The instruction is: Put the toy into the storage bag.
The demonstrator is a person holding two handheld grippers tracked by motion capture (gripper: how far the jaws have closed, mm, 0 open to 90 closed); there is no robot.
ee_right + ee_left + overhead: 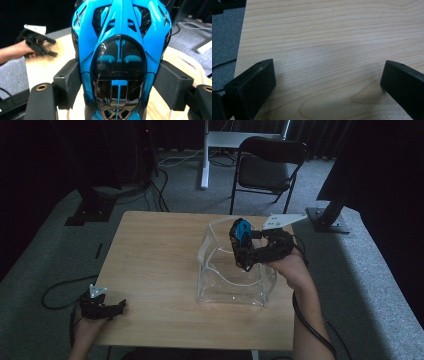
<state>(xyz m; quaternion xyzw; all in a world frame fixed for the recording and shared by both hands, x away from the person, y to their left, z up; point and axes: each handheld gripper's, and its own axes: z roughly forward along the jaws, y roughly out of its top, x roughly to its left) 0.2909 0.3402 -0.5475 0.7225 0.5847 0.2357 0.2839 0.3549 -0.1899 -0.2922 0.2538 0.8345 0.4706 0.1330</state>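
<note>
The toy car (120,57), a blue and black racing model, is clamped between the two jaws of the right claw (243,251), whose pads are pressed against its flanks in the right gripper view; its long axis is seen running along the jaws, away from the hand. In the high view the car is held above the open top of the clear plastic bag (235,270), which stands toward the right of the tabletop (150,265) with its mouth upward and a white strap along its rim. The bag thus lies directly below the held car, so the coming move is judged to turn on a descent into that opening, with the car kept clear of the rim. The right claw is the nearer by far; the left claw (107,308) is rested at the near left corner of the tabletop, well apart from the bag, with its jaws standing wide apart over bare wood and nothing between them. One car, one bag and two claws are counted. Beyond the tabletop one folding chair (267,167) is seen on the carpet.
</note>
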